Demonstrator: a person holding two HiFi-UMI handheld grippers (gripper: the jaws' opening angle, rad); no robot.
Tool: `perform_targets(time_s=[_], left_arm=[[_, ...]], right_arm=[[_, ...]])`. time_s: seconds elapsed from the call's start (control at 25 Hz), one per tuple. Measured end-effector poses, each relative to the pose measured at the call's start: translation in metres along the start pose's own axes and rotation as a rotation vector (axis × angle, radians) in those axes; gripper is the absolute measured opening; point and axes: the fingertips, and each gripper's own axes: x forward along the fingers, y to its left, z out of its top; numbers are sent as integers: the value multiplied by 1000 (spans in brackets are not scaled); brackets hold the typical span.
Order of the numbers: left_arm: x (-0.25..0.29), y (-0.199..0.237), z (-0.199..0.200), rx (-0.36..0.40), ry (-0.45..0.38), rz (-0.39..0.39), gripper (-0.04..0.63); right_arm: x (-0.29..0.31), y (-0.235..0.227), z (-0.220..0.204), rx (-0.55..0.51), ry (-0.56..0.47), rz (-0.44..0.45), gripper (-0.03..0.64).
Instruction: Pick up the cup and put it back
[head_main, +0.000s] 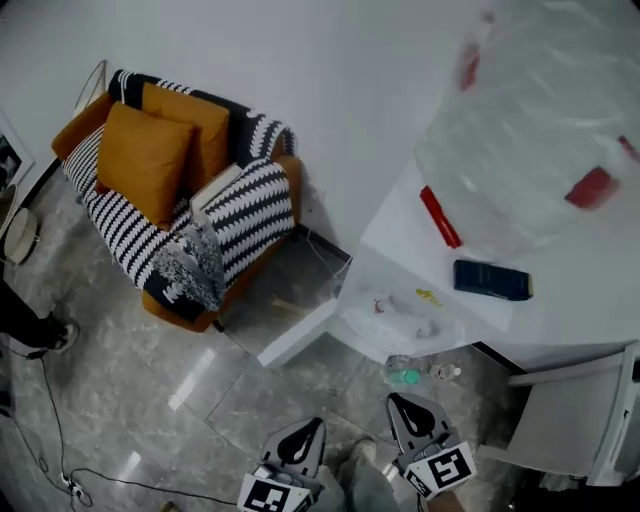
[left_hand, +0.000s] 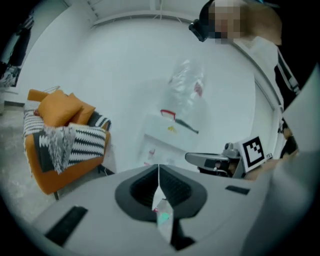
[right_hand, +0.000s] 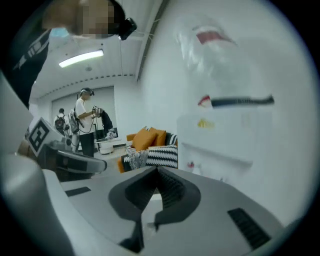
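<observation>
We couldn't make out the cup for sure. The nearest match was a small clear container with green (head_main: 404, 375), down on the floor at the foot of the white table (head_main: 600, 290). The left gripper (head_main: 312, 430) and right gripper (head_main: 402, 405) hung just before that table's corner, both with jaws closed together and empty. A striped orange sofa (head_main: 250, 205) stood well apart from the table.

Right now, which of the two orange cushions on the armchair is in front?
The left orange cushion in the head view; it overlaps the other orange cushion, which sits behind it.
</observation>
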Motion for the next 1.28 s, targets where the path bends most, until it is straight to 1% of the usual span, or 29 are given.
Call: perform_targets(time_s=[0.04, 0.12, 0.2, 0.24, 0.32, 0.36, 0.4, 0.48, 0.56, 0.64, 0.72, 0.8, 0.88, 0.96, 1.12, 1.28], left_arm=[[-11, -13, 34, 13, -1, -2, 12], [-32, -36, 100, 35, -18, -2, 12], [-46, -49, 158, 39, -67, 11, 12], [-51, -51, 181, 27, -104, 25, 12], [-64, -58, 209, -32, -161, 62, 12], [-71, -63, 218, -54, -174, 77, 12], [-78, -68, 225, -56, -179, 81, 12], [-88, -76, 240, -6, -176, 66, 12], [-95, -81, 259, 57, -191, 50, 12], [-104, -87, 278, 93, -231, 41, 12], [-113, -92, 291, 136, -261, 33, 12], [-120, -92, 296, 178, -271, 39, 12], [-122, -94, 297, 188, -268, 37, 12], [-120, -98, 300, 184, -265, 17, 12], [-114, -100, 318, 184, -307, -11, 12], [-112, -101, 322, 199, -313, -13, 12]], right_arm=[[-13, 3, 36, -30, -10, -25, 11], [-37, 8, 103, -35, -44, -64, 11], [-47, 11, 162, 11, -116, -108, 9], [-48, 9, 190, 38, -170, -139, 9], [-52, 8, 239, 66, -262, -185, 11], [-57, 13, 259, 52, -291, -187, 9], [-63, 20, 278, 26, -315, -177, 9], [-77, 36, 306, 1, -361, -141, 9], [-92, 49, 322, 10, -396, -118, 9], [-103, 60, 331, -17, -404, -114, 9], [-107, 71, 335, -60, -389, -126, 9], [-107, 75, 337, -58, -379, -149, 9], [-106, 79, 342, -57, -376, -155, 9], [-106, 83, 348, -74, -378, -153, 9], [-106, 83, 359, -97, -385, -162, 9], [-107, 81, 359, -94, -388, -185, 9]])
